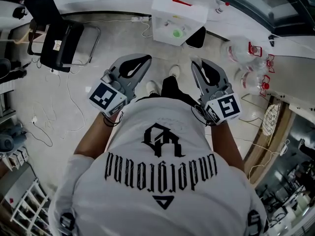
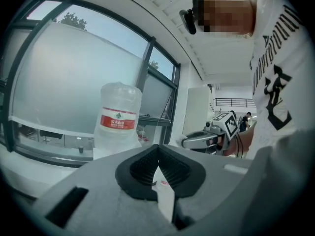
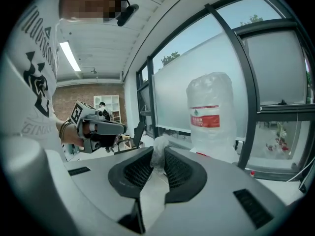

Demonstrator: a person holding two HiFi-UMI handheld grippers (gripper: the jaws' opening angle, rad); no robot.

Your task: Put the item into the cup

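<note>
step in hand: transport. the right gripper (image 3: 158,156) is clamped on the item (image 3: 158,149), a crumpled, pale, translucent wad. it is pinched between the ribbed pads (image 3: 181,173) near the tips, and part of it stands above them. the left gripper (image 2: 158,150) is closed tip to tip with nothing between its jaws.

in the head view both grippers are held out ahead of the person's shirt (image 1: 162,181), the left at 11 o'clock and the right at 1 o'clock, well apart. a dispenser (image 1: 178,11) stands at 12 o'clock. a bottle (image 3: 211,109) shows at 2 o'clock of the right jaws. no view shows a cup that can be identified.

next move, as judged: locate the cup, bring the right gripper over its mouth with the tips down, then open the jaws. the wad looks light and may cling to a pad. the left gripper is free to steady the cup.
</note>
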